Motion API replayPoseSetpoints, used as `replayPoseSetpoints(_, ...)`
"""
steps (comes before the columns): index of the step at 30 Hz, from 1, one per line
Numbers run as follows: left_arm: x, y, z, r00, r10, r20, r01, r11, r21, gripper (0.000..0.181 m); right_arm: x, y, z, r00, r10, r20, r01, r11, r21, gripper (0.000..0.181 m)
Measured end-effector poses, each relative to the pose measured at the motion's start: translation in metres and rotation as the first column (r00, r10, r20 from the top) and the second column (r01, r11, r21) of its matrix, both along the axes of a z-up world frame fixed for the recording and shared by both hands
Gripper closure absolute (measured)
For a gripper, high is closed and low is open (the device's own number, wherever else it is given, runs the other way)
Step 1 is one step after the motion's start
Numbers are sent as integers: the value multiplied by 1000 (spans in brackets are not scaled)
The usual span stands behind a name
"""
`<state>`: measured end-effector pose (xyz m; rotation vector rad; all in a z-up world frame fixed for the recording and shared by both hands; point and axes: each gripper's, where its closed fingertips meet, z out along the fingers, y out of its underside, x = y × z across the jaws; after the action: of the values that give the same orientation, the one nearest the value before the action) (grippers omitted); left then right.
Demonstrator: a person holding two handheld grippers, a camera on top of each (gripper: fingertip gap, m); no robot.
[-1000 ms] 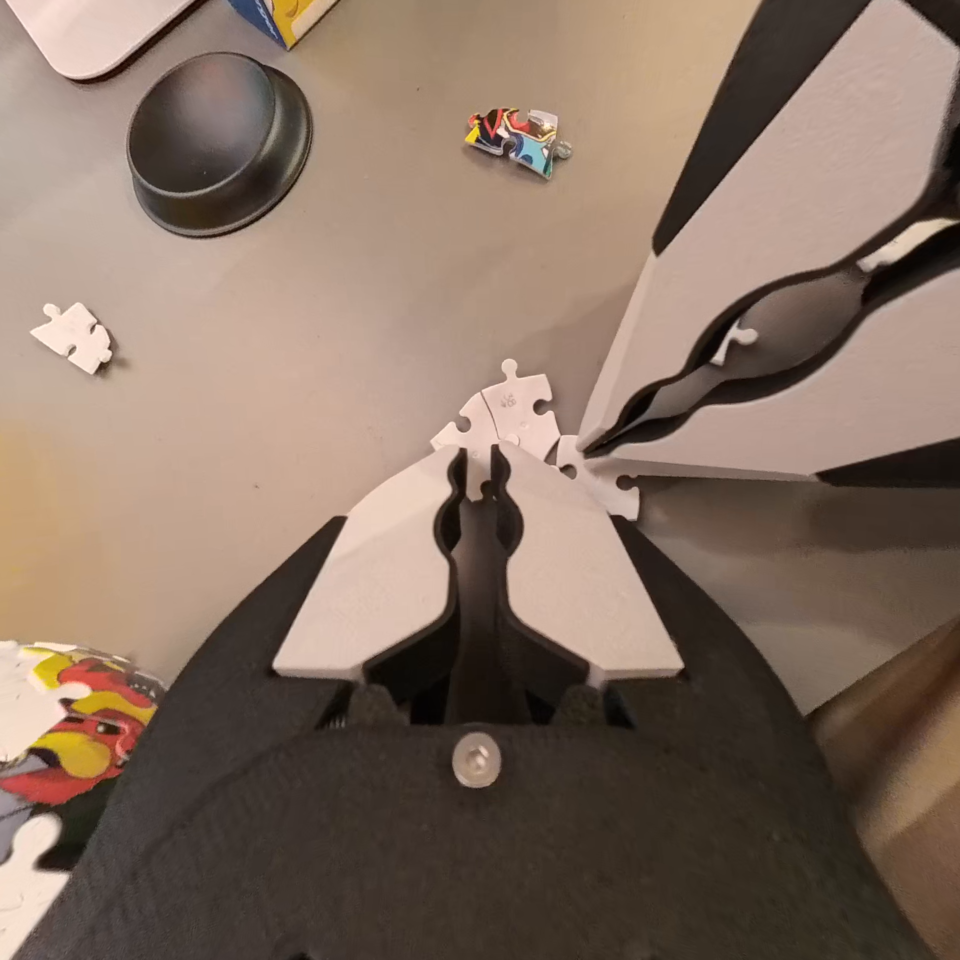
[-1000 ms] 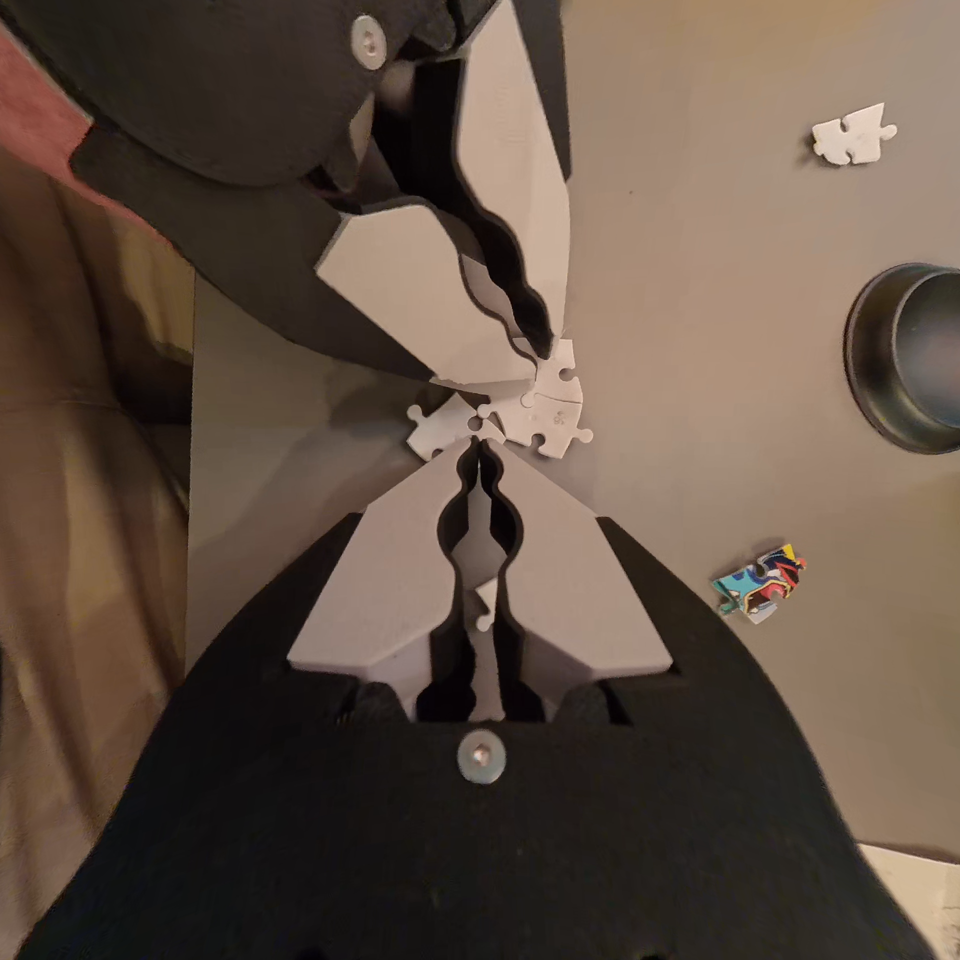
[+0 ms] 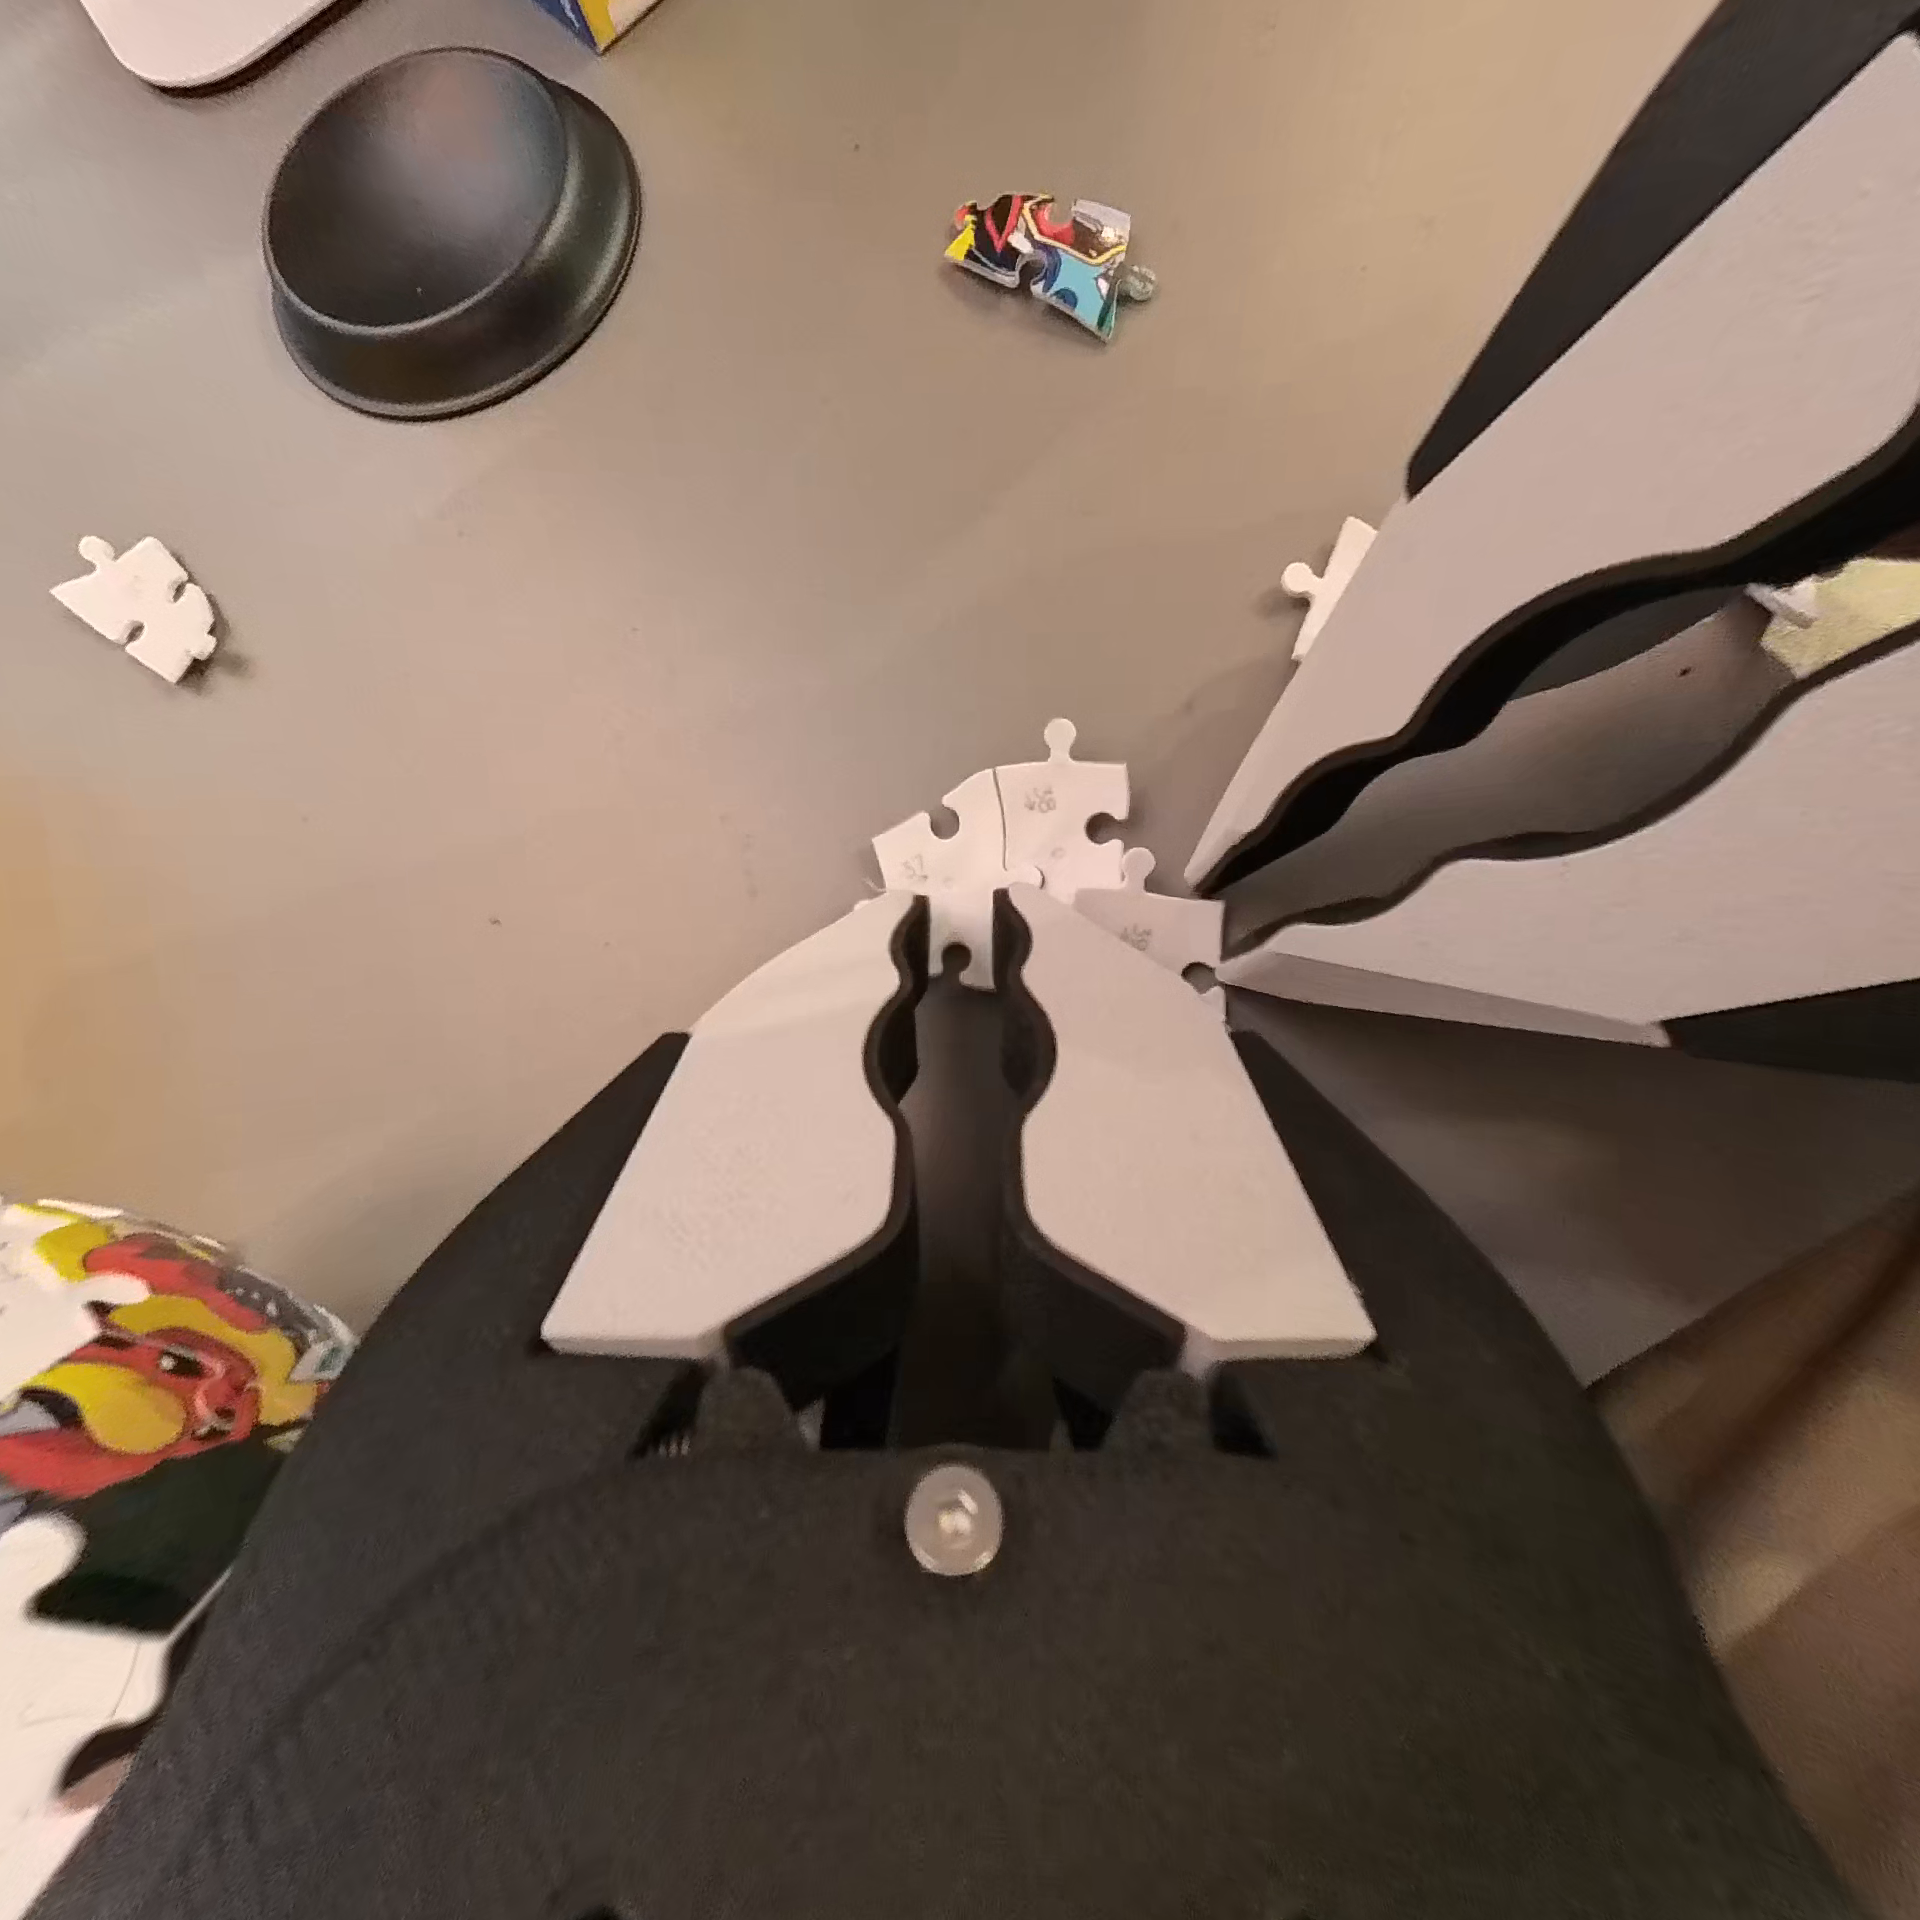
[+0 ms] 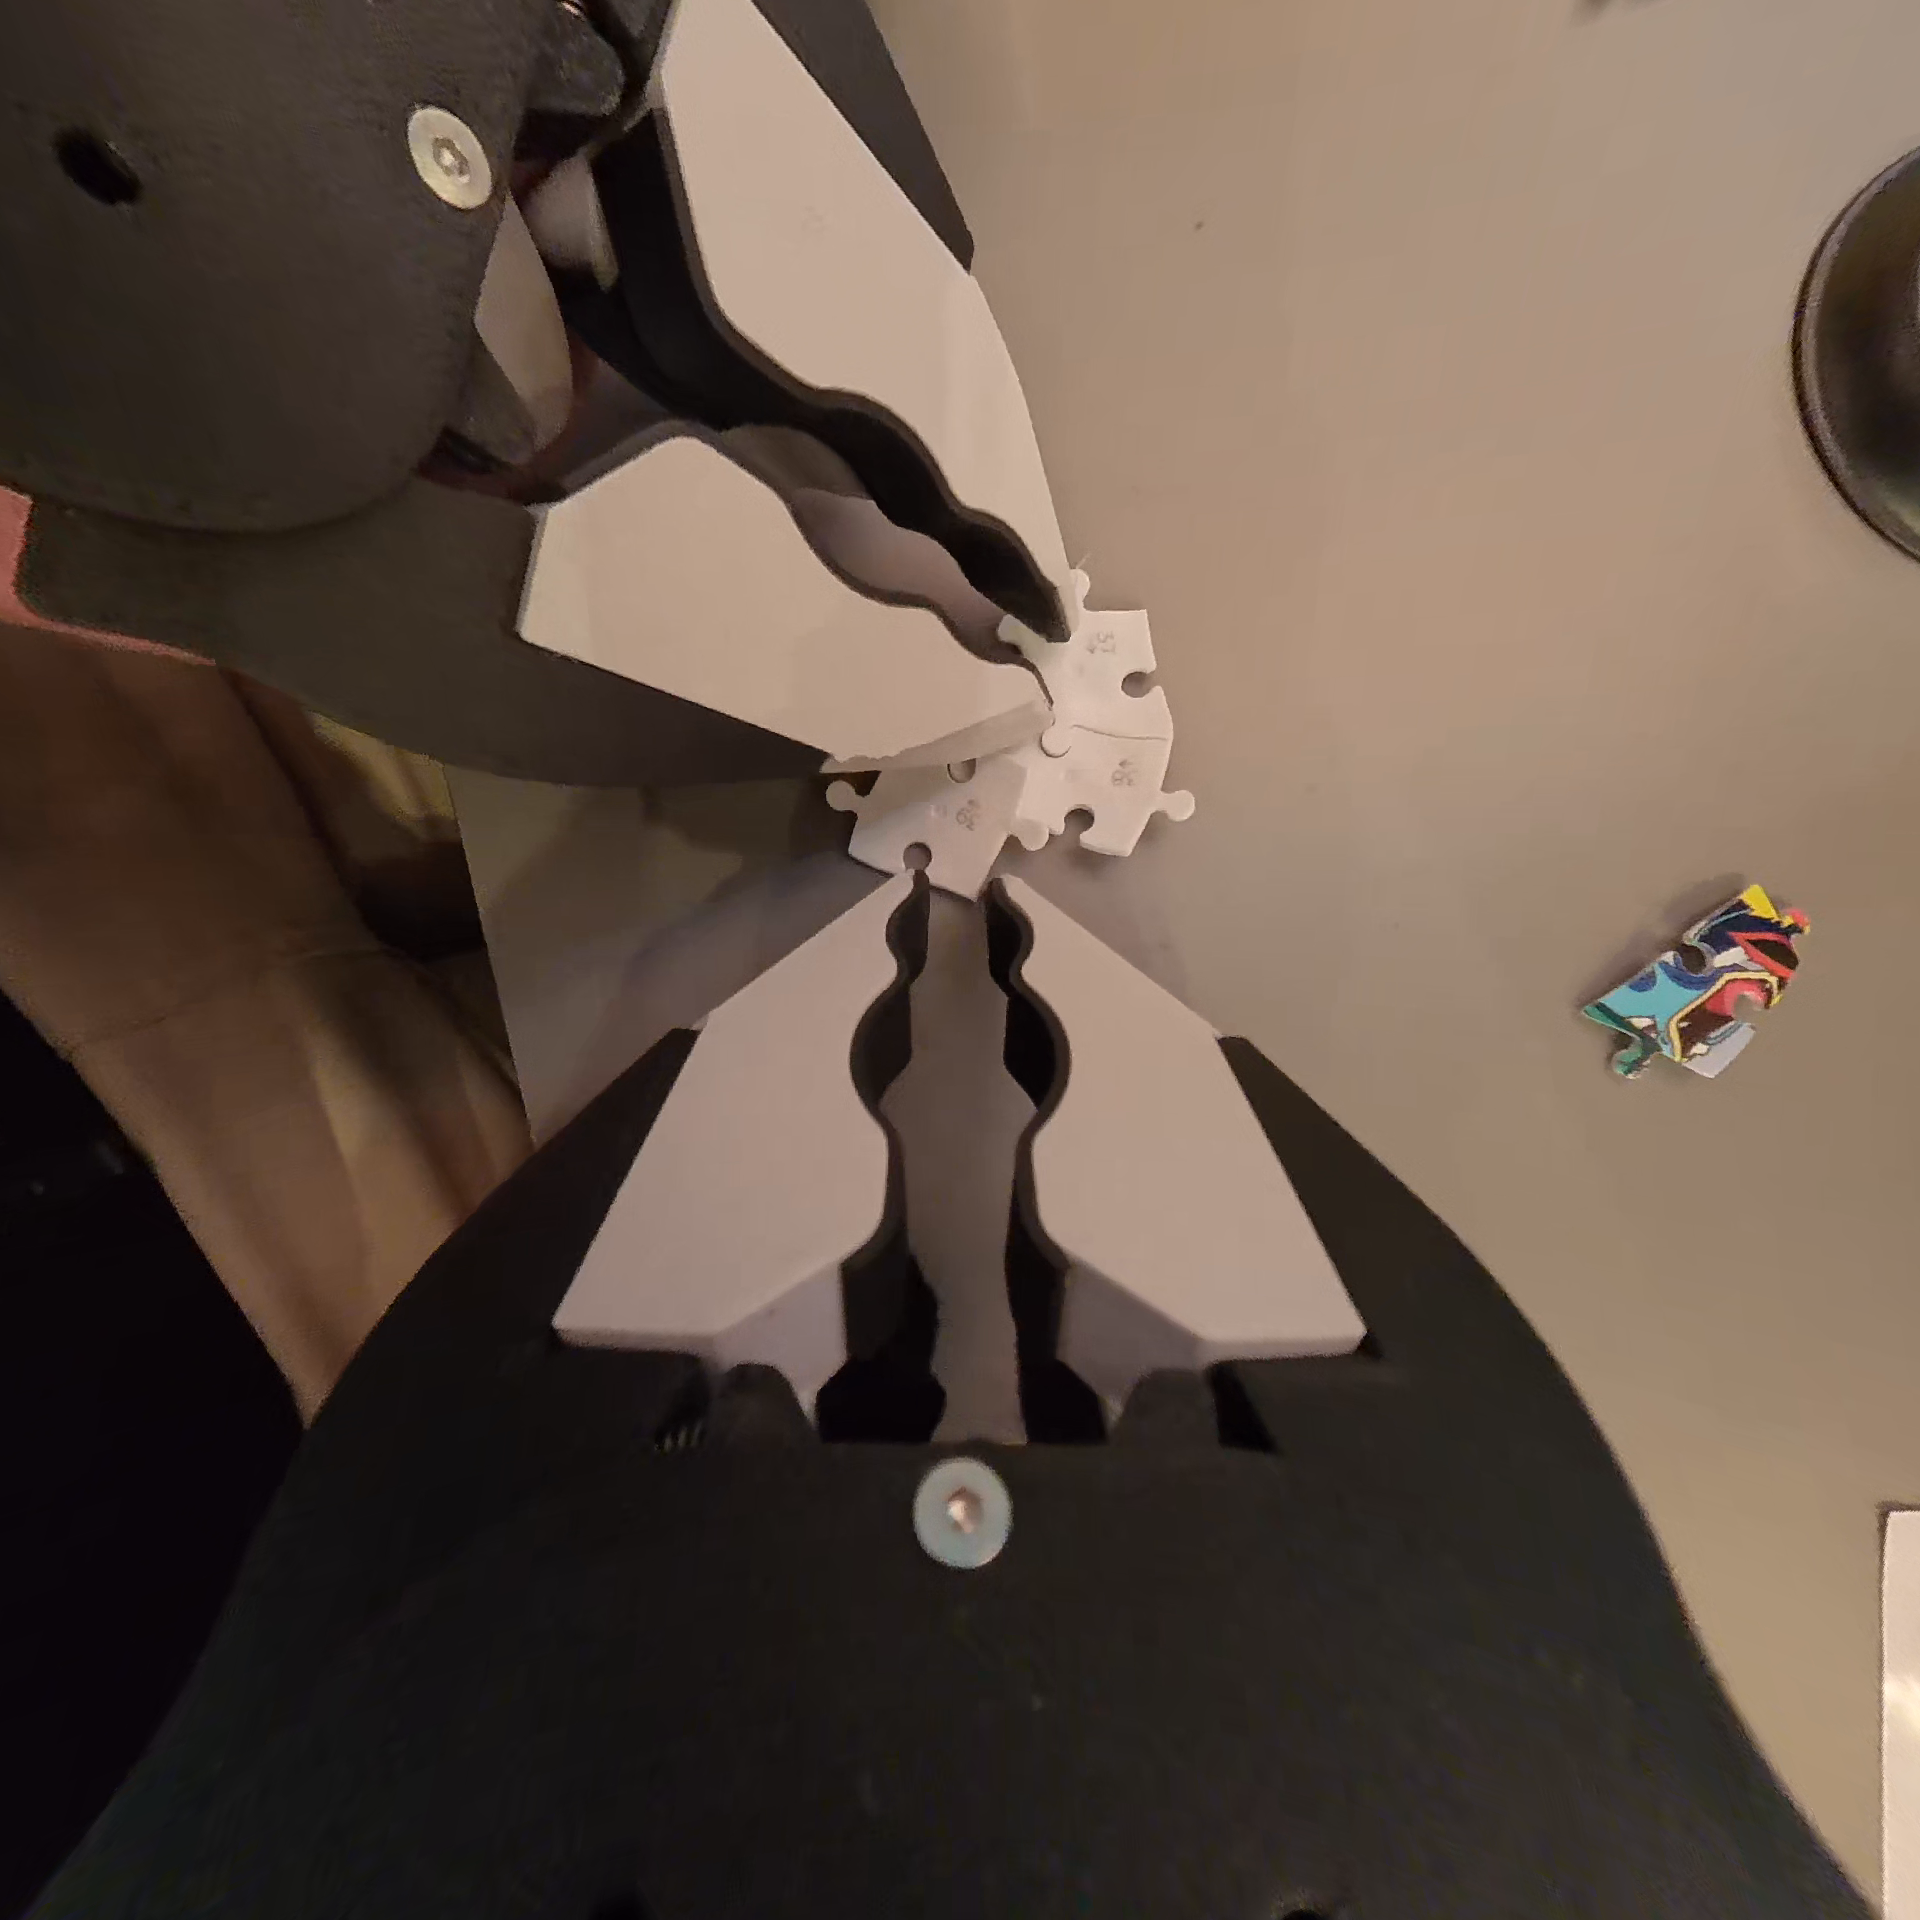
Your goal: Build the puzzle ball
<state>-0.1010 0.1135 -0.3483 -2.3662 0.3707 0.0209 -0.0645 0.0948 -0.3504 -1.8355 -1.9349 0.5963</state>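
— Where's the puzzle?
— White, knobbed joined pieces [image 3: 1003, 847] on the smooth grey desk [image 3: 675, 623] — left gripper [image 3: 958, 920] fingers pinch them.
— The right gripper [image 4: 954, 883]?
— Fingers slightly parted, touching a loose third piece [image 4: 935, 826] near the desk's edge.

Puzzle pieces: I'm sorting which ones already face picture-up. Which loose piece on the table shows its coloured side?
The colourful piece, lying alone beyond the claws. The single piece far left and the joined cluster at the claw tips all show plain white backs.
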Motion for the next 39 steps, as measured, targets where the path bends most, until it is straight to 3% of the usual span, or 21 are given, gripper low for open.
replayPoseSetpoints(9, -8, -1, 1, 1000, 10, -3, -10, 1000, -19, 172, -4, -4, 9, 999, 10, -43, -10, 1000, -14, 169)
replayPoseSetpoints(39, 2, -14, -1, 999, 45, 3, -45, 998, -35, 175, 1, -18, 3, 1000, -24, 6, 25, 996, -84, 168)
